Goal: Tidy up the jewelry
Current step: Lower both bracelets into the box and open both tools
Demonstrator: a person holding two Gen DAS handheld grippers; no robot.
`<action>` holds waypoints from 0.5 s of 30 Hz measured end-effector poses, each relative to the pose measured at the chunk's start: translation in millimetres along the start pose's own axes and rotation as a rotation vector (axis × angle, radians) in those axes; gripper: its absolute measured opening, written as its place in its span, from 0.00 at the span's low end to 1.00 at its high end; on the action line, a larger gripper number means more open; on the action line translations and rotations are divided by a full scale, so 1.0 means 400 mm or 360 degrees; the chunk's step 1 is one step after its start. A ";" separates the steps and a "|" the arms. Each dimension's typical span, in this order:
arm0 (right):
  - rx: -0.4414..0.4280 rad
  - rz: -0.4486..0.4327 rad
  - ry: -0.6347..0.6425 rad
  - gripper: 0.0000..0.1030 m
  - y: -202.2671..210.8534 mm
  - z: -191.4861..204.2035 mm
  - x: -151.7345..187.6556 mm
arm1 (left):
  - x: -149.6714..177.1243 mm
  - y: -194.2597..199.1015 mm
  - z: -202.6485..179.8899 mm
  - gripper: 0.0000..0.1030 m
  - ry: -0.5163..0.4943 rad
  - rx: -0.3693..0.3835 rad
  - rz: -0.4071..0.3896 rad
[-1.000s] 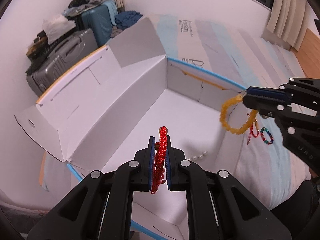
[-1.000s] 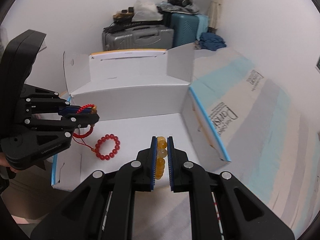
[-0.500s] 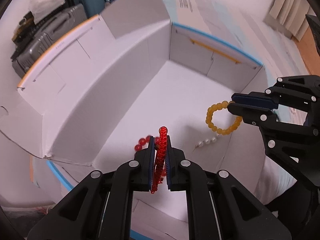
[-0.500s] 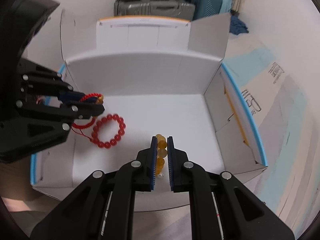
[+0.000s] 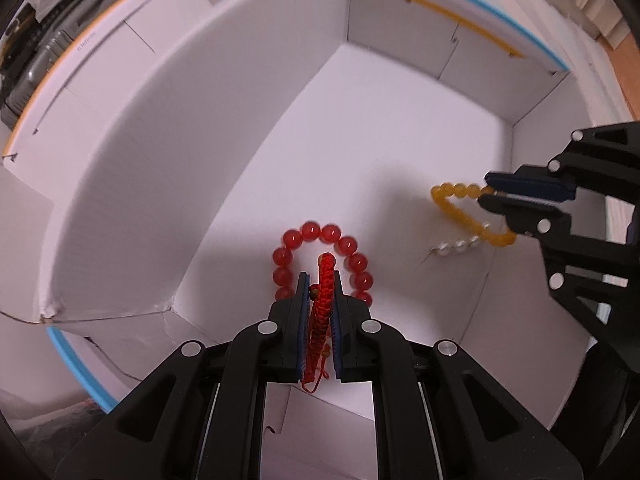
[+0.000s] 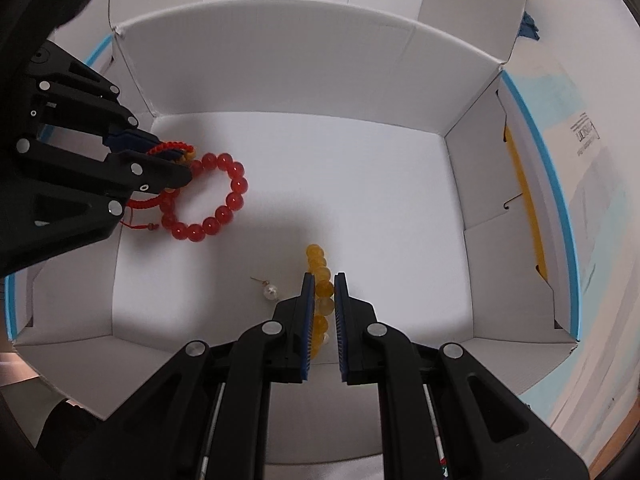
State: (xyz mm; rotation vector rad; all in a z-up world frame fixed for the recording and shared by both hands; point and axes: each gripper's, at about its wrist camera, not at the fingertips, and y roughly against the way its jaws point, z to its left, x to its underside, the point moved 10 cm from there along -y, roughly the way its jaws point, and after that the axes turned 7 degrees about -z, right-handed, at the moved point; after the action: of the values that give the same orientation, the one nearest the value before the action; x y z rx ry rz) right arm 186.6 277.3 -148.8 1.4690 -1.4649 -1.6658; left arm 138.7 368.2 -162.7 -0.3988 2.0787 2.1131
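Note:
My left gripper (image 5: 320, 276) is shut on a red braided cord bracelet (image 5: 324, 300) and holds it low inside an open white cardboard box (image 5: 168, 168), just above a red bead bracelet (image 5: 312, 234) lying on the box floor. My right gripper (image 6: 322, 278) is shut on a yellow bead bracelet (image 6: 320, 276), also low inside the box (image 6: 280, 80). A pearl earring (image 6: 271, 291) lies on the floor beside it. In the right wrist view the left gripper (image 6: 186, 164) holds the red cord (image 6: 170, 146) over the red bead bracelet (image 6: 224, 204).
The box has upright flaps and blue-edged rims (image 6: 548, 168). It sits on a striped bed cover (image 6: 600, 240). Suitcases (image 5: 36, 60) stand beyond the box at the far left.
Both grippers have moved down and forward into the box, each still holding its bracelet. The red bead bracelet and the pearl earring on the box floor have come into close view.

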 end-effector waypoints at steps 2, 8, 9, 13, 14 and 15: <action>-0.0004 0.0021 0.0004 0.09 -0.009 0.001 0.005 | 0.005 -0.015 0.008 0.08 -0.0003 -0.0008 0.0034; -0.0017 0.0072 0.0027 0.09 -0.035 0.001 0.012 | 0.011 -0.044 0.025 0.09 -0.0058 -0.0061 0.0158; -0.0023 0.0084 0.0028 0.09 -0.040 0.001 0.014 | 0.013 -0.051 0.027 0.10 -0.0069 -0.0070 0.0187; -0.0019 0.0088 0.0037 0.09 -0.058 0.002 0.006 | 0.005 -0.056 0.037 0.13 -0.0086 -0.0117 0.0208; -0.0016 0.0076 0.0037 0.09 -0.057 0.003 0.004 | 0.001 -0.051 0.044 0.15 -0.0075 -0.0133 0.0188; -0.0013 0.0064 0.0035 0.10 -0.060 0.003 -0.001 | 0.000 -0.048 0.046 0.23 -0.0068 -0.0139 0.0173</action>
State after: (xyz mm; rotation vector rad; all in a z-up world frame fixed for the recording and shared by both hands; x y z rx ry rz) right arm 192.5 285.5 -170.5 1.4398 -1.4643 -1.6249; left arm 142.9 387.1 -180.9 -0.2541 2.0336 2.2586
